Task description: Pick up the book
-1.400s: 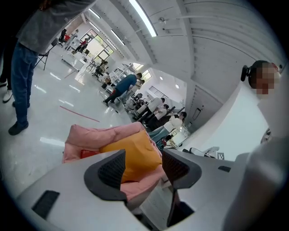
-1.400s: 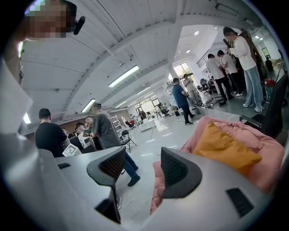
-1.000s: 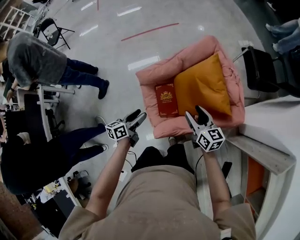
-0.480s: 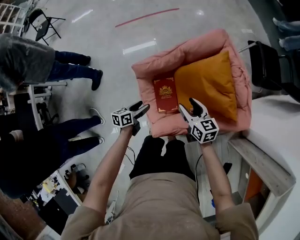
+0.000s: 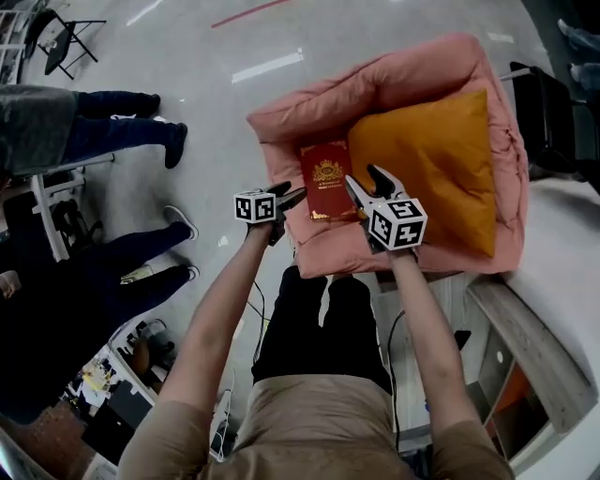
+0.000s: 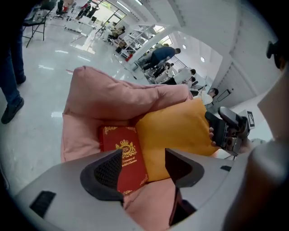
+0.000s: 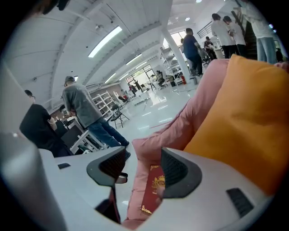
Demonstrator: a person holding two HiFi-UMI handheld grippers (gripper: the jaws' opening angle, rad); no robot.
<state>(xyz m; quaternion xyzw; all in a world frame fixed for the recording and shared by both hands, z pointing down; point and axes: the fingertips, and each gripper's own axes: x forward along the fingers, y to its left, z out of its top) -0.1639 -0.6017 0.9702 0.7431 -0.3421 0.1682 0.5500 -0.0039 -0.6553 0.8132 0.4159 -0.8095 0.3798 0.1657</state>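
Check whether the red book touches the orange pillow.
Touching. The left gripper view shows the orange pillow lapping over the right edge of the red book, with no gap between them.

Pink padded seat (image 5: 394, 80), set on glossy grey floor (image 5: 216, 122). It held one orange pillow (image 5: 427, 159), filling its right half. Black folding chair (image 5: 61, 37) stood far left. Bystander in grey top and jeans (image 5: 56, 127) stood at left edge. Red floor stripe (image 5: 248, 11) ran along top.

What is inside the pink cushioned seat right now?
A red book lies flat beside an orange pillow that fills the rest of the pink seat. Whatever is under the pillow or book is covered.
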